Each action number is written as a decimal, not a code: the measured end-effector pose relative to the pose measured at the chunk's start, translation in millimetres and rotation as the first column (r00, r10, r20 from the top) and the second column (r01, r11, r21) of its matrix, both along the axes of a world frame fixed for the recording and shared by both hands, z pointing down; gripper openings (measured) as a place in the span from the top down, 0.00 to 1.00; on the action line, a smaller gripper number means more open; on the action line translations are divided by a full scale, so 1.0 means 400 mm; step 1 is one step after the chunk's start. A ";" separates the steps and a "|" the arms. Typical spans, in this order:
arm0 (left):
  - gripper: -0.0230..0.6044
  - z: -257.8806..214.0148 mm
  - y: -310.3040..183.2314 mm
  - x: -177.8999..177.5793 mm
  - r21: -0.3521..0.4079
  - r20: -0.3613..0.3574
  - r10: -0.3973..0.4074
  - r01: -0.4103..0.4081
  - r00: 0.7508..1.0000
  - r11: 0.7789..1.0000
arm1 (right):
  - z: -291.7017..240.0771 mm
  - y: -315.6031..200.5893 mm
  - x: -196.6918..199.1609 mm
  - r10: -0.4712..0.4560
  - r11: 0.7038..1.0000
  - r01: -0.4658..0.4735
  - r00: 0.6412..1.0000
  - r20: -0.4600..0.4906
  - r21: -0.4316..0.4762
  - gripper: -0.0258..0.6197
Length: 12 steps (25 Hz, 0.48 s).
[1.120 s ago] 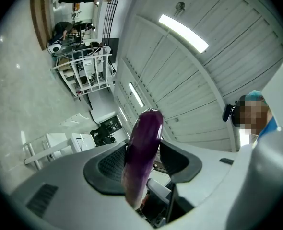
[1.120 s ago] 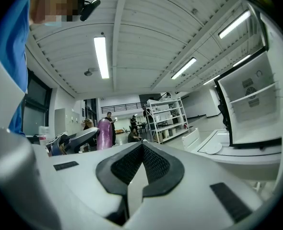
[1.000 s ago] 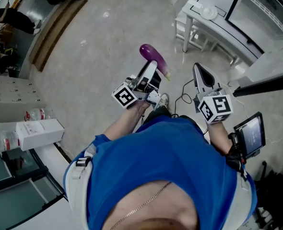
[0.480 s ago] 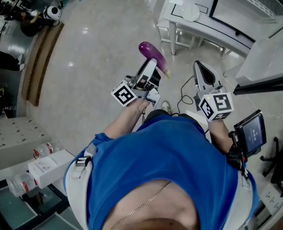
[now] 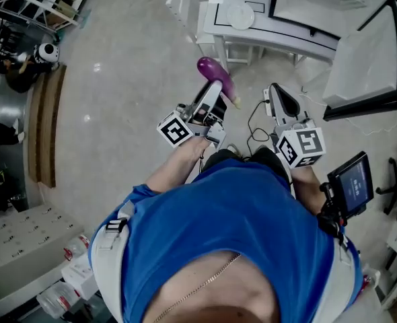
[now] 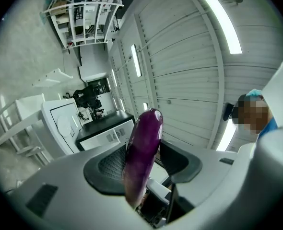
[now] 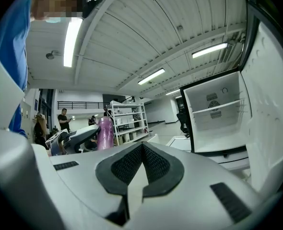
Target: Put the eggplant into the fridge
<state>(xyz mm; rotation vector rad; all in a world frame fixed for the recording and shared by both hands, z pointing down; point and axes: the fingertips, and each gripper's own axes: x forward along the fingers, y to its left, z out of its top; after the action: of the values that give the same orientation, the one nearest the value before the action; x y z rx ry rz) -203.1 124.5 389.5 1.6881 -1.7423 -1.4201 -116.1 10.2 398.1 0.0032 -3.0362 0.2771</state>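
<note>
Left gripper of mine clamps the glossy, elongated purple eggplant between black mesh-textured pads; my right gripper, its matching pads pressed together, carries nothing.

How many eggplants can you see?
1. The eggplant is clamped between the jaws of the left gripper, above the floor, not yet in the open fridge. Others may be hidden.

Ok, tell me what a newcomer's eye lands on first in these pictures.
The purple eggplant stands out at the centre of the head view, clamped in the left gripper. At the upper right a white fridge stands open. The right gripper, pointing toward it, is shut and empty.
</note>
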 end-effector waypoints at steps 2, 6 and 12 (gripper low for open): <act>0.59 0.001 -0.047 -0.009 0.001 0.009 0.036 -0.036 0.999 0.999 | 0.001 -0.037 0.000 0.033 0.999 -0.033 0.999 0.000 0.003 0.96; 0.59 0.005 -0.144 -0.031 0.016 -0.012 0.076 -0.076 0.997 0.997 | 0.000 -0.121 -0.003 0.082 0.997 -0.082 0.997 0.010 0.012 0.96; 0.59 -0.005 -0.292 -0.020 0.021 -0.013 0.143 -0.142 0.990 0.990 | -0.015 -0.251 0.026 0.155 0.988 -0.155 0.988 0.022 0.021 0.96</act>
<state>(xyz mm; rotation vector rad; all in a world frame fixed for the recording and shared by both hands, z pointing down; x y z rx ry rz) -211.0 7.9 387.7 1.7696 -1.5700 -1.3874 -105.6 -90.3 392.0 0.2406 -3.0633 0.2563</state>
